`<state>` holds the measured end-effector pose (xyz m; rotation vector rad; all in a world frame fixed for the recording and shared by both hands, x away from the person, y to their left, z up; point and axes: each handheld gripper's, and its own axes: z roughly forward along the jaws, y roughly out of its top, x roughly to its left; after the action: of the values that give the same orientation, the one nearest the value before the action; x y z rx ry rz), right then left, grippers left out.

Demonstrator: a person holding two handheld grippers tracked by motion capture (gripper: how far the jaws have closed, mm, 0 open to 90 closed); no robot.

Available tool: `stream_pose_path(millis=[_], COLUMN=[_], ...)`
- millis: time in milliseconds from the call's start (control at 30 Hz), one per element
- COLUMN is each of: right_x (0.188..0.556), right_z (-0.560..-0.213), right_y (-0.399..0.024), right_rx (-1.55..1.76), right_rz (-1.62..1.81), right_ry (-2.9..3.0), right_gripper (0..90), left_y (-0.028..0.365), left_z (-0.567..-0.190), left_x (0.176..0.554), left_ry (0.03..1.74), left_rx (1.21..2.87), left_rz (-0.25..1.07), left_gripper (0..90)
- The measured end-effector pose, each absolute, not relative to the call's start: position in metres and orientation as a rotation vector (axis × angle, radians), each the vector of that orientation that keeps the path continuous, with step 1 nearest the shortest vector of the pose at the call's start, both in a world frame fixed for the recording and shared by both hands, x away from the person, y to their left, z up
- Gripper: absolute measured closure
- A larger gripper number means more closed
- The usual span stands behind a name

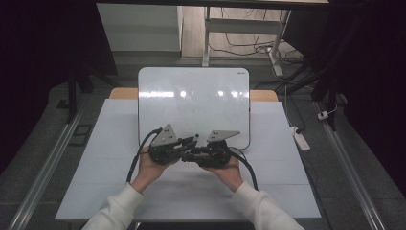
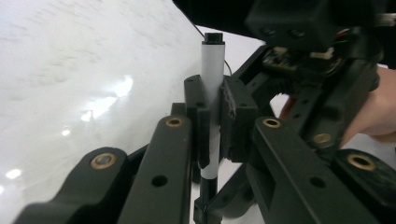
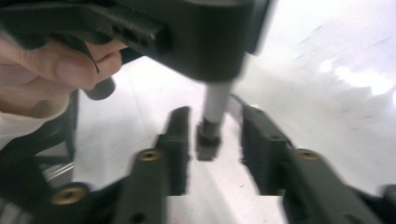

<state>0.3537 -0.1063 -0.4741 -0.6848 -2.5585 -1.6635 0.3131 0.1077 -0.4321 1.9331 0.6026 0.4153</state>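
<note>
In the lower middle of the high view, both hands meet over the white table (image 1: 95, 158), just in front of the whiteboard (image 1: 191, 100). The left hand-held gripper (image 2: 212, 116) pinches a marker (image 2: 212, 70) by its white barrel, its pads pressed on both sides. In the left gripper view the marker's long axis runs straight up the middle of the frame, between the jaws. The right hand-held gripper (image 3: 212, 140) faces it tip to tip, jaws spread on either side of the marker's dark end (image 3: 208, 135), not touching it. That end lies dead ahead of the right gripper, so a pull along the barrel looks like the coming move.
</note>
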Motion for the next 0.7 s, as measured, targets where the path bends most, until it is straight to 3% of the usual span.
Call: stream_pose_path(millis=[200,700], right_x=[0.346,0.328], right_z=[-0.466,-0.463], right_y=[-0.125,-0.209], right_rx=[-0.711,-0.923], right_rz=[-1.786,-1.845], right_ry=[-2.609,-2.676], right_gripper=[46.5,44.4], left_y=[0.131,0.172], left_z=[-0.425,-0.420], left_x=[0.315,0.314], left_ry=[0.674,0.826], left_rx=[1.895,1.892], left_rz=[0.436,0.518], left_gripper=[81.8,81.8])
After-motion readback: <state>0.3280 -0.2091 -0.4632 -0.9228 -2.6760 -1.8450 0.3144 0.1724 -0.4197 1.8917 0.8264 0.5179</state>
